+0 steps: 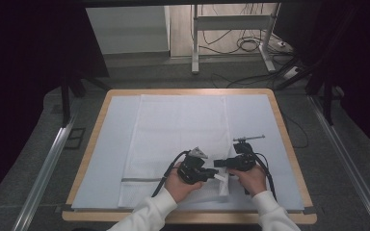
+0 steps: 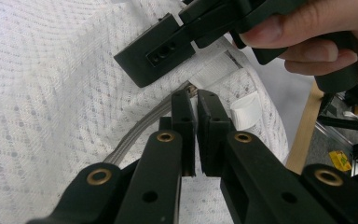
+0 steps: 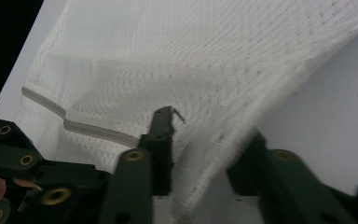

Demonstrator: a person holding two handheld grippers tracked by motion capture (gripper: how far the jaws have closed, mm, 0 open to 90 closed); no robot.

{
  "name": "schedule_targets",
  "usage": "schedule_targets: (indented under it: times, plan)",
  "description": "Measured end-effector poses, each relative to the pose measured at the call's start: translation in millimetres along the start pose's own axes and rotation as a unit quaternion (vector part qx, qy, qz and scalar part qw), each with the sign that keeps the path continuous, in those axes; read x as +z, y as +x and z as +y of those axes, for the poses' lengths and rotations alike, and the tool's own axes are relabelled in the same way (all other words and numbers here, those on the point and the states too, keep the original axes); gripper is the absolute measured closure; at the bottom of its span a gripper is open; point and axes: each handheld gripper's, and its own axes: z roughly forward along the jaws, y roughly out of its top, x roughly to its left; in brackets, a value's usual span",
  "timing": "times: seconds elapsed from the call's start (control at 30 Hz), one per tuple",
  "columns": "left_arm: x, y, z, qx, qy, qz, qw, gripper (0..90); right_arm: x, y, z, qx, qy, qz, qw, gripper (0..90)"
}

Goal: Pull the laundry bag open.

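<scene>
A white mesh bag (image 1: 173, 130) lies flat on the table, with a grey zipper (image 1: 142, 179) along its near edge. My left gripper (image 1: 214, 175) is shut at the zipper's right end (image 2: 135, 135), and a small metal pull shows at its tips (image 2: 196, 100). My right gripper (image 1: 218, 163) comes in from the right, just past those tips. Its jaws stand apart (image 3: 209, 140) with a raised fold of the mesh bag (image 3: 191, 56) between them; one finger (image 3: 161, 135) lies on the mesh. In the left gripper view, the right gripper's finger (image 2: 154, 51) hovers over the bag.
A pale mat (image 1: 106, 159) covers the wooden table (image 1: 90, 144), and the bag lies in its middle. A small white tab (image 2: 244, 112) sticks out at the bag's corner. Beyond the table stand a metal frame (image 1: 231, 24) and loose cables (image 1: 250, 45) on the floor.
</scene>
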Motion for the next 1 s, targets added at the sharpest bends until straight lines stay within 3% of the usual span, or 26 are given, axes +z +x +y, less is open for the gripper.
schedule_targets:
  times: [0.1,0.23,0.47,0.67,1.0]
  plan:
    - [0.6,-0.5,-0.3,0.001,0.000,0.000,1.0000,87.2,-0.3,0.5,-0.1,-0.007,0.001,-0.004,1.0000,78.6]
    - [1.6,-0.9,-0.8,0.001,0.002,0.001,1.0000,87.2,-1.0,1.1,-0.2,-0.017,0.001,-0.004,0.9999,87.1]
    - [1.8,1.5,-1.5,-0.001,0.005,0.000,1.0000,87.2,-0.4,0.3,0.1,-0.029,0.008,-0.005,0.9995,88.0]
    - [3.7,7.0,-4.1,-0.015,0.007,-0.008,0.9998,87.2,-0.6,-0.7,0.0,-0.033,0.010,-0.001,0.9994,88.1]
    - [3.0,10.2,-6.8,-0.021,0.009,-0.013,0.9996,87.3,-1.4,-2.1,-0.9,-0.035,0.012,0.011,0.9993,88.2]
